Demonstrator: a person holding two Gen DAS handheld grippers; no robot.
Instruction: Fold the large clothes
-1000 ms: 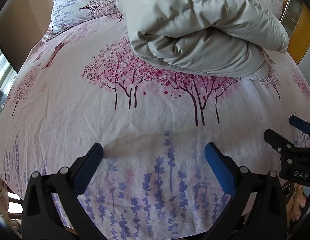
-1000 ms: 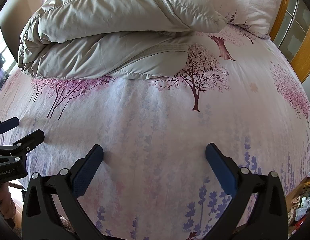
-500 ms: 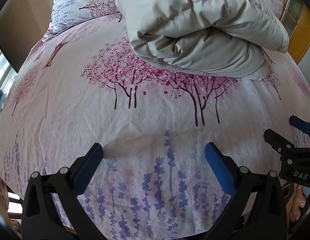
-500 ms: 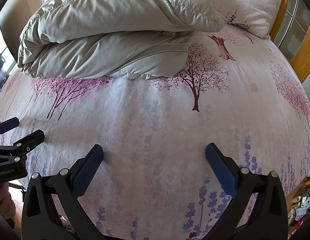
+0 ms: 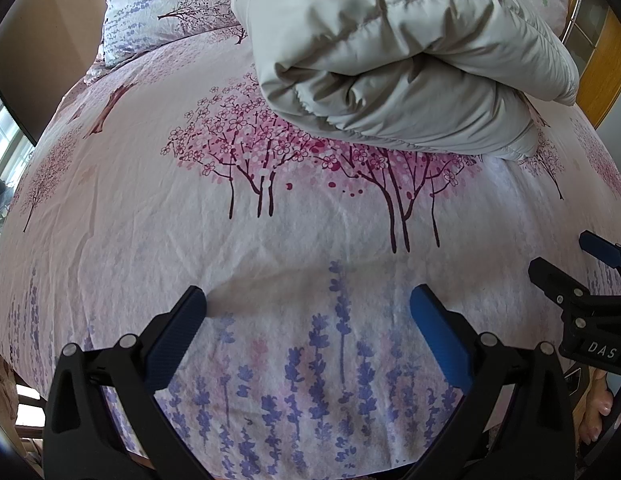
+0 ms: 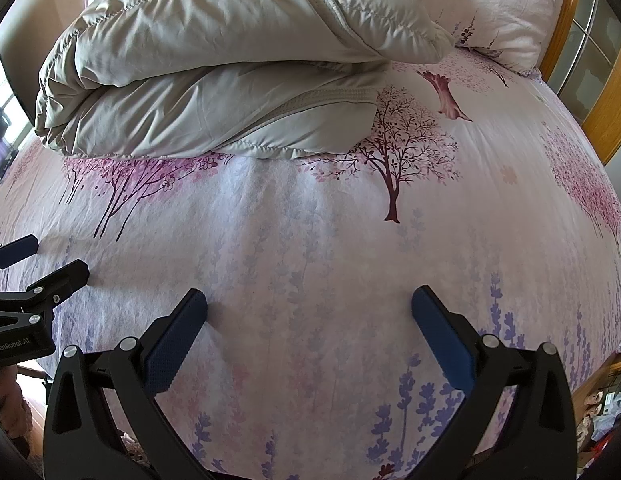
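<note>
Grey quilted fabric marks the padded coat (image 5: 406, 64), which lies folded into a thick bundle on the bed (image 5: 270, 220), toward the head end and well away from the near edge. Its stitched hems and a zip seam face the right wrist camera, where the coat (image 6: 214, 80) sits in two stacked layers, the upper one overhanging the lower. Pillows in the same print rest at the head of the bed, one at the far left corner (image 5: 158, 12) and one behind the coat on the right (image 6: 506, 8).

Pink blossom trees and purple lavender stems cover the bedsheet, which shows light creases.

Both tools hover over the near edge of the bed, apart from the coat. The left gripper (image 5: 308, 316) has its jaws spread wide with nothing between them, and the right gripper (image 6: 309, 316) is the same, jaws wide apart and empty. Each tool appears at the side of the other's view. A wooden frame (image 6: 598, 92) stands beyond the right side of the bed.
</note>
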